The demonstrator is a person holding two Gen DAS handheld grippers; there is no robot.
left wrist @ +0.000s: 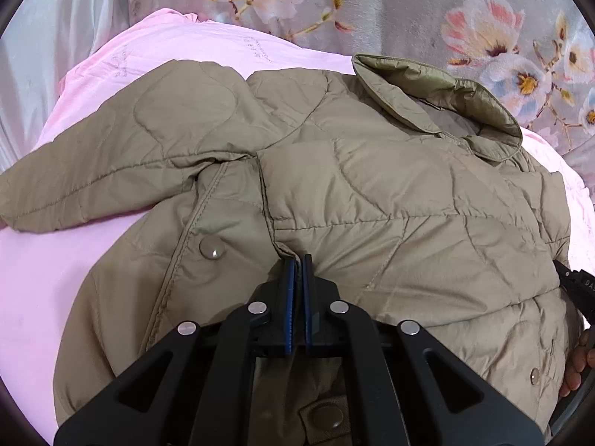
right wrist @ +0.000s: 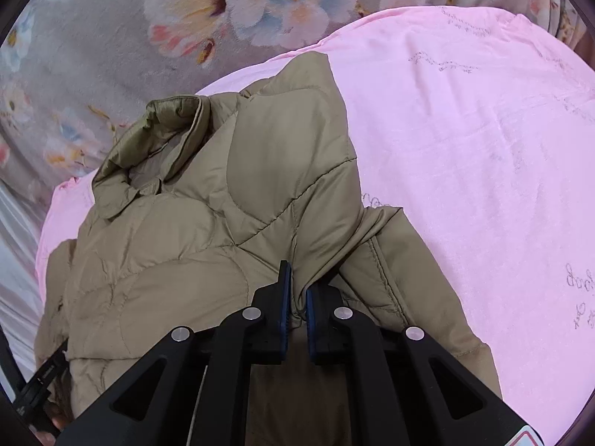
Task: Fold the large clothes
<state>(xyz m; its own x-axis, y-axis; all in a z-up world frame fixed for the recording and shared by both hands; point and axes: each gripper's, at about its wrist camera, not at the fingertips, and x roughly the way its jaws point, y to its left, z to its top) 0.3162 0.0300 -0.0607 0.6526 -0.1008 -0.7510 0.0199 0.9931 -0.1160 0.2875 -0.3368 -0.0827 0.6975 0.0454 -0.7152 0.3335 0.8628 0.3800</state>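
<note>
Pink plush sheet (left wrist: 48, 278), printed with faint cursive script, covered the work surface, and beyond it toward twelve o'clock lay a grey blanket (left wrist: 409, 7) patterned with large pale flowers. On the sheet lay the olive quilted jacket (left wrist: 372, 193), its collar (left wrist: 465, 111) standing up at about one o'clock in the left view and one sleeve (left wrist: 93, 186) reaching out toward nine o'clock. The left gripper (left wrist: 297, 264) had its blue-padded fingers pressed nearly together, pinching a fold of the jacket's front near a snap button (left wrist: 212, 249). The right gripper (right wrist: 297, 278) was likewise clamped on a bunched fold of the jacket, its pads slightly further apart.
</note>
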